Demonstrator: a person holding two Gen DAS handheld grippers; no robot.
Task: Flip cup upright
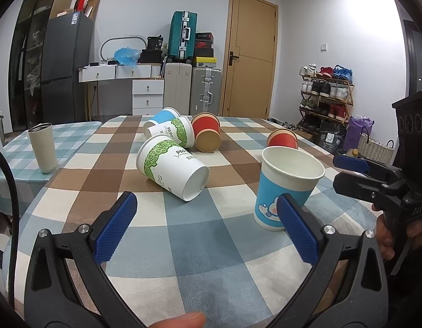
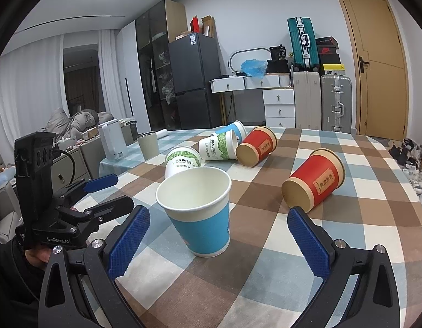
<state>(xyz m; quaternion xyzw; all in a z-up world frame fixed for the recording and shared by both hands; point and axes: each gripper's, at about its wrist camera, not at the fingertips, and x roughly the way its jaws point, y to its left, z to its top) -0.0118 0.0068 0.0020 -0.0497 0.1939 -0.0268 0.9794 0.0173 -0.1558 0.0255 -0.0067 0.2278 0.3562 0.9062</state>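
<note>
The left claw [image 1: 208, 218] stood wide and empty above the checked tabletop [image 1: 183, 246]; the right claw [image 2: 219, 235] was equally wide, holding nothing. A blue cup [image 2: 200, 213] stood upright near both claws — clear of the right claw's pads, though the left wrist view could not settle whether the left claw's right-hand pad [image 1: 298, 229] touched it or merely overlapped it. Beyond lay the cups not yet flipped: a green-leaf cup [image 1: 172, 166] on its side, base toward the left claw, a red cup [image 2: 314, 180] nearer the right, and three more clustered farther back. The likely hazards — a sweeping pad toppling the upright blue cup, or a pinch on a lying cup's thin wall crushing it or rolling it away.
</note>
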